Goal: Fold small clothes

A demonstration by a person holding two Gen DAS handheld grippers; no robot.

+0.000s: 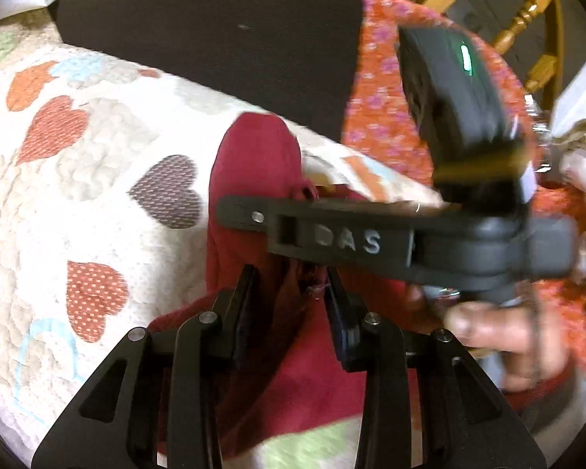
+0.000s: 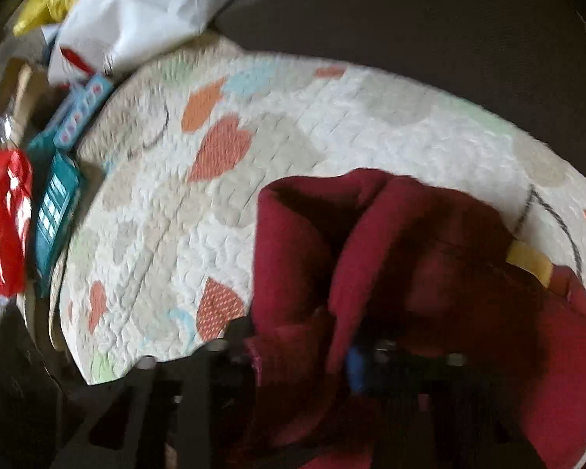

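**Reporter:** What was happening on the heart-print quilt (image 1: 97,203) here?

**Me:** My left claw (image 1: 289,293) was clamped on a bunched ridge of the dark red garment (image 1: 250,164), which lay crumpled on the quilt with one end stretched away from me. My right claw (image 1: 246,217) reached across it; whether its pads had bitten cloth I could not tell, as that view was blurred and draped in red fabric.

**Reporter:** Which step was that?

**Me:** By my judgement, the opening one: gathering the piece before spreading it flat. The next move called for two firm corner grips and a pull apart.

**Reporter:** Anything in the way?

**Me:** A black cushion (image 1: 215,39) bordered the quilt's far edge; teal boxes (image 2: 54,195), a red wrapper (image 2: 4,219) and white paper (image 2: 136,11) crowded one side, so room for spreading was tight
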